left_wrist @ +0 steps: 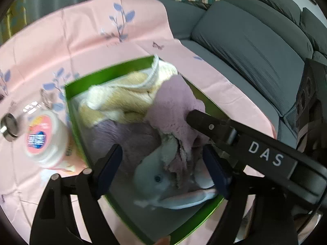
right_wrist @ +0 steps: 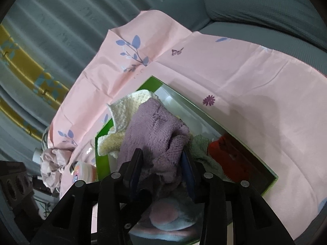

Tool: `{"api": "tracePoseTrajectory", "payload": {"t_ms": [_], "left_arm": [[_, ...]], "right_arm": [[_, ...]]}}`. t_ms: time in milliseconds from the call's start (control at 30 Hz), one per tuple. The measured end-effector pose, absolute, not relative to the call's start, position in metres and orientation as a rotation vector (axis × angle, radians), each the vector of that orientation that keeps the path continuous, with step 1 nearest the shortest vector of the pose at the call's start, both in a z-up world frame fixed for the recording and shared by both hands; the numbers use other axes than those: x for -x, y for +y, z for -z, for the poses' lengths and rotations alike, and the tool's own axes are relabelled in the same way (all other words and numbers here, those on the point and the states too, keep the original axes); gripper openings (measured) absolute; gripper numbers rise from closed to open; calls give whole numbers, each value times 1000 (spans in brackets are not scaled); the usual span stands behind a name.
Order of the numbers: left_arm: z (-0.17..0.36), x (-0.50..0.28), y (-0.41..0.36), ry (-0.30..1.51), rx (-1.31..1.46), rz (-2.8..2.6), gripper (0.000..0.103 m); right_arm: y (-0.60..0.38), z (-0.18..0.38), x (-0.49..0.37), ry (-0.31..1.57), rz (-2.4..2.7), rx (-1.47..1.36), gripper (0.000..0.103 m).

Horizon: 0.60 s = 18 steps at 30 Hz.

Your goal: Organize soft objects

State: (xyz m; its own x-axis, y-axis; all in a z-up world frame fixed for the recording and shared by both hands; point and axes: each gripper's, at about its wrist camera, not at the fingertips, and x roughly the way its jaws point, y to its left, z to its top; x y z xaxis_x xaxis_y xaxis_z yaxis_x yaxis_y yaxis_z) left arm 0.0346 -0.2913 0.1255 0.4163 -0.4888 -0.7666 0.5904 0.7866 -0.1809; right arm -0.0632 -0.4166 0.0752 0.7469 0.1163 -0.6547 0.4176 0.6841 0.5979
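Between right hand-held gripper point(right_wrist: 162, 168) fingers, purple towel point(right_wrist: 155, 130)

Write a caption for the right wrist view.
Right gripper pinches a purple towel over a green box of soft things.

White capital letters "DAS" stand on the black body of the right gripper point(left_wrist: 265, 153), seen from the left wrist view. The round white tub point(left_wrist: 44, 138) near the table's left edge carries a pink and blue label, but its print is too blurred to read.
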Motion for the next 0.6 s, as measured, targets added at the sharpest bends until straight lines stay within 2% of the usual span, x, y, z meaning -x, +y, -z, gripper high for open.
{"api": "tracePoseTrajectory", "payload": {"t_ms": [67,167,233,300,333,600], "left_arm": [[-130,-32,-286,893,-133,658,85],[-134,-29,-277,874,-134,638,86],[-137,-28,-269,865,-128,622,95],[-141,-26,-259,837,-115,599,100],[-142,-23,-257,829,-110,592,102],[-155,-11,-230,795,-50,553,102]], "right_arm": [[-414,-78,64,714,172,-809,47],[-407,-83,64,708,158,-781,49],[-402,-88,65,701,158,-754,52],[-399,-92,66,685,148,-738,69],[-397,-94,67,678,141,-730,71],[-380,-111,69,646,121,-646,82]]}}
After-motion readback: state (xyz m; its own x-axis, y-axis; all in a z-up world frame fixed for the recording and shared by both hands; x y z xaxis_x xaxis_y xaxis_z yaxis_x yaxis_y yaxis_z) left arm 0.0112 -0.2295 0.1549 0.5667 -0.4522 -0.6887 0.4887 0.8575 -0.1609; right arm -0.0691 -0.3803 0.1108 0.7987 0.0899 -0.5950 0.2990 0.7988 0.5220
